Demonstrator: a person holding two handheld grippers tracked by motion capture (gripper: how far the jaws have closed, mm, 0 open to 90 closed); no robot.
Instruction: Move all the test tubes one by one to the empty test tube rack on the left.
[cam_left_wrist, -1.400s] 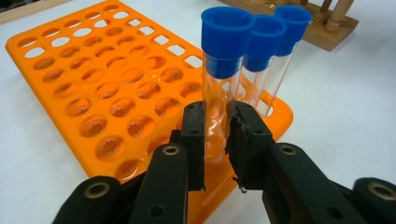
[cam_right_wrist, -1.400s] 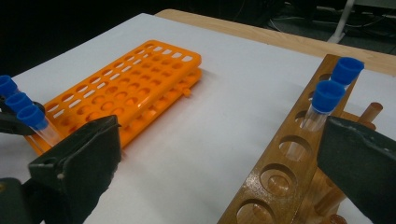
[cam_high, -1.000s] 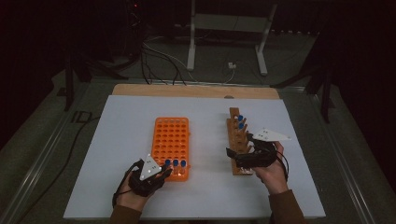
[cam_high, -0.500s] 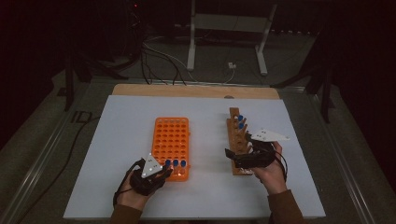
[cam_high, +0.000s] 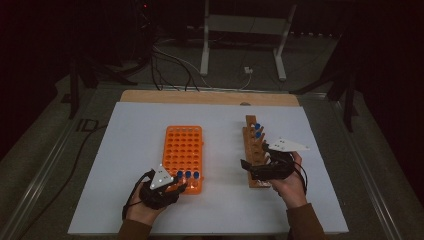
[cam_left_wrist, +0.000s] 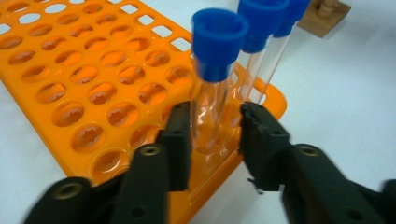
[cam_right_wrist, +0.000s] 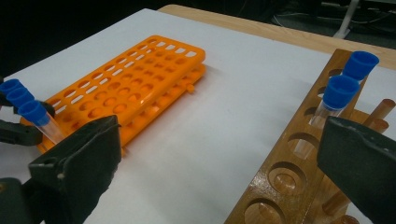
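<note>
With the left gripper (cam_left_wrist: 215, 140) parked at the near edge of the orange rack (cam_high: 184, 150), its fingers (cam_left_wrist: 180, 144) straddle a clear blue-capped tube (cam_left_wrist: 215, 79) seated upright in the rack's near row. Fingers have just been opening: visible gap on the right side of the glass, and the left one sits close beside it without clamping, so the tube is released, standing on its own in its hole. Two more blue-capped tubes (cam_left_wrist: 261, 51) stand right behind it in the same row; from the high view all three caps (cam_high: 188, 175) line up along the rack's near right corner. Other rack holes in view are empty.

Right gripper (cam_high: 260, 169) sits over the near end of the wooden rack (cam_high: 254, 150), to the right of the orange one and well apart from it. In the right gripper view its fingers (cam_right_wrist: 79, 163) stand wide apart, unclenched, nothing between them; one is left of the wooden rack, the other on its right side. Near holes of the wooden rack are empty.

Farther along, two blue-capped tubes (cam_right_wrist: 345, 88) stand upright in adjacent holes toward the wooden rack's far end. Several wooden pegs (cam_right_wrist: 378, 112) run along its right side.

Both racks rest flat on the white surface (cam_high: 125, 150). Wooden table edge (cam_high: 210, 97) shows beyond it.
</note>
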